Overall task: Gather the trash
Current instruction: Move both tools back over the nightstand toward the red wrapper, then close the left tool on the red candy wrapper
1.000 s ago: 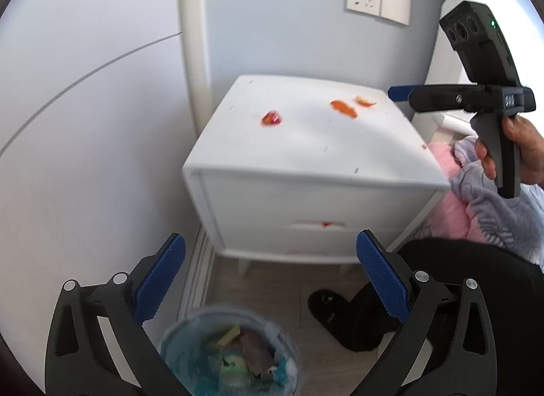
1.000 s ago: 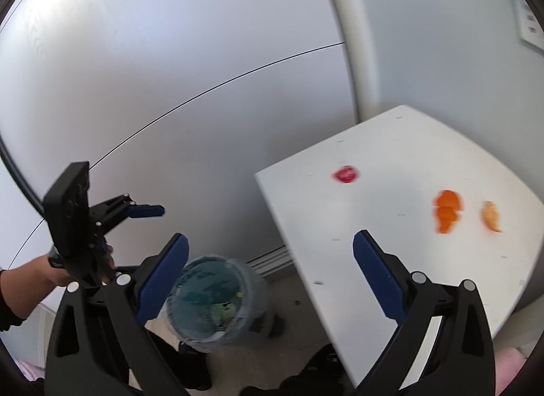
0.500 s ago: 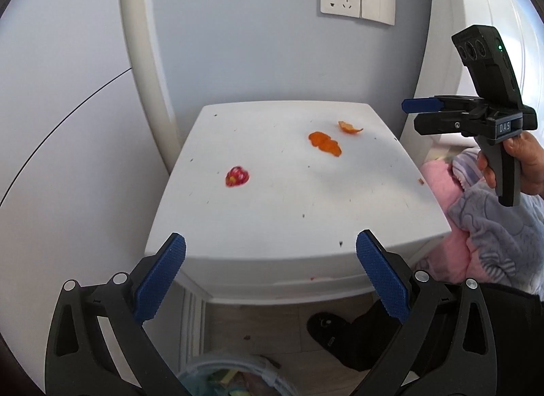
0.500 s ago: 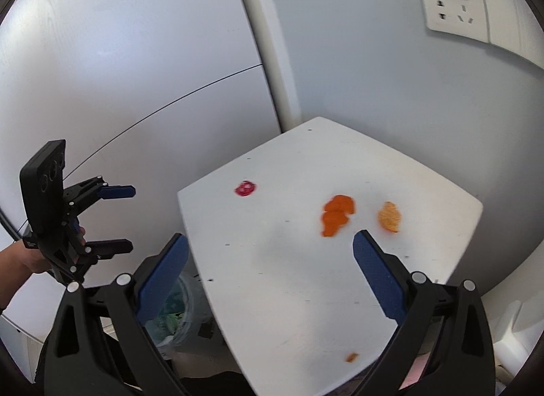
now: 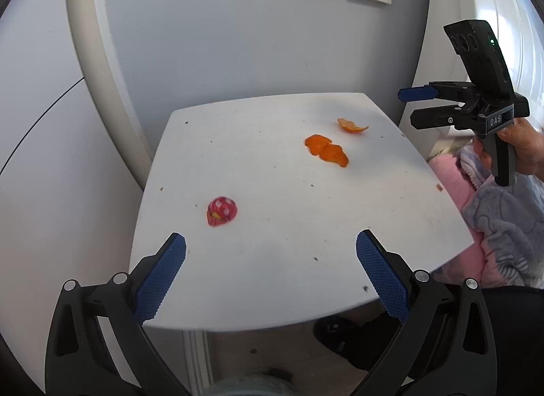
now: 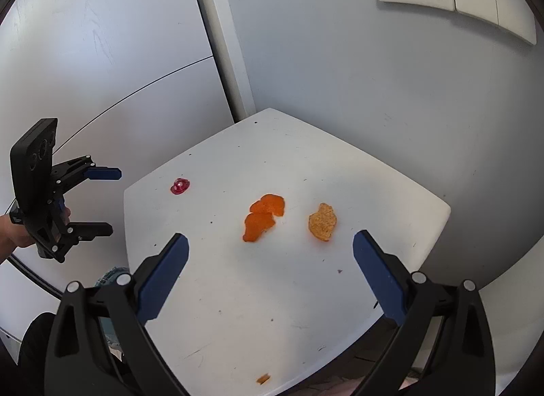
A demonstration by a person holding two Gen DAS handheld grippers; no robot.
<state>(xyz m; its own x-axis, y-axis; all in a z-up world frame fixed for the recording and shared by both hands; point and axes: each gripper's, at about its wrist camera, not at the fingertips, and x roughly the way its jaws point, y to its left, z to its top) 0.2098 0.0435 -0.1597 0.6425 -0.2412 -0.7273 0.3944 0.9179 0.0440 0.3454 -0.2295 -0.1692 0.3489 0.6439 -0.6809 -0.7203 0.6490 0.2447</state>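
In the left wrist view we are hovering our left claw (image 5: 271, 271), spread and empty, over the white counter (image 5: 289, 260); the red candy wrapper (image 5: 221, 211) is lying just ahead: light, crinkly, best pinched across its puffed middle

In the right wrist view we are holding our right claw (image 6: 268, 271) spread near the orange peel (image 6: 262, 216) and a smaller peel piece (image 6: 322, 221): thin, limp, needing an edge grip

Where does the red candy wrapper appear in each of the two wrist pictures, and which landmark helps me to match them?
Left wrist view: the red candy wrapper lies left of centre on the white nightstand, near its left edge.
Right wrist view: the wrapper sits small, upper left of centre, near the nightstand's left corner.
Shared landmark: the large orange peel, in both views.
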